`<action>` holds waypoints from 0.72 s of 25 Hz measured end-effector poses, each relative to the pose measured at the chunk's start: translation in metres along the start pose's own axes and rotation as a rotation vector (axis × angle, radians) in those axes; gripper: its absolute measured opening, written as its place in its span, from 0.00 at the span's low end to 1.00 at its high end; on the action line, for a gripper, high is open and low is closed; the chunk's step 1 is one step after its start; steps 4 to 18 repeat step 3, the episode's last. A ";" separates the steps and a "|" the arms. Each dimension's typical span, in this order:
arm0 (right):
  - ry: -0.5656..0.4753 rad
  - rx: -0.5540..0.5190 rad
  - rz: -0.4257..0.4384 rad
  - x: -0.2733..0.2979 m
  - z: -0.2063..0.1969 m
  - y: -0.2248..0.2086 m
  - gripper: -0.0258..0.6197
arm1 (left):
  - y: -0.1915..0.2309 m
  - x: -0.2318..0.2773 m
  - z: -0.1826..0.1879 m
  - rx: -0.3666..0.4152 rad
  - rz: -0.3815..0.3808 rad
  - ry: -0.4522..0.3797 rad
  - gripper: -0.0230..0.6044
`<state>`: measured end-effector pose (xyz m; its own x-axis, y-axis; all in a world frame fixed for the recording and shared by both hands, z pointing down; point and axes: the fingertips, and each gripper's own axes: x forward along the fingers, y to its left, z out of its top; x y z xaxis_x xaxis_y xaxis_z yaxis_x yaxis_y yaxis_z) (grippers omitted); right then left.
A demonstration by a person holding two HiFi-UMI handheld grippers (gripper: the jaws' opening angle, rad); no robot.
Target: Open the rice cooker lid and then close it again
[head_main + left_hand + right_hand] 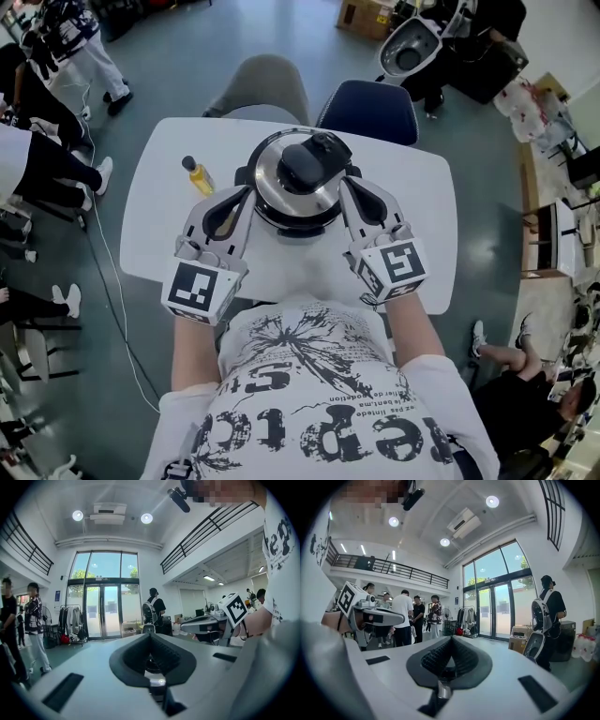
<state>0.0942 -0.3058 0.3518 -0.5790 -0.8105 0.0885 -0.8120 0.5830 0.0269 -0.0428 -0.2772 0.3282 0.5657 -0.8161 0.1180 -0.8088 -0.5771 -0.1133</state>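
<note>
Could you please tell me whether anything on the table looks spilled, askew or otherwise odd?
Nothing stands out. The rice cooker sits closed on the white table, and the small yellow bottle is apart at its left, with no spill visible.

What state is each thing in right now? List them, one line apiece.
rice cooker lid: closed.
left gripper: jaws shut, nothing between them.
right gripper: jaws shut, nothing between them.
bottle: capped, on the table.
</note>
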 end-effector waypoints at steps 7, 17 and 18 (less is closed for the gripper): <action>-0.001 0.009 -0.001 -0.007 0.000 -0.002 0.05 | -0.008 -0.003 0.001 -0.003 0.003 -0.002 0.06; -0.001 0.009 -0.001 -0.007 0.000 -0.002 0.05 | -0.008 -0.003 0.001 -0.003 0.003 -0.002 0.06; -0.001 0.009 -0.001 -0.007 0.000 -0.002 0.05 | -0.008 -0.003 0.001 -0.003 0.003 -0.002 0.06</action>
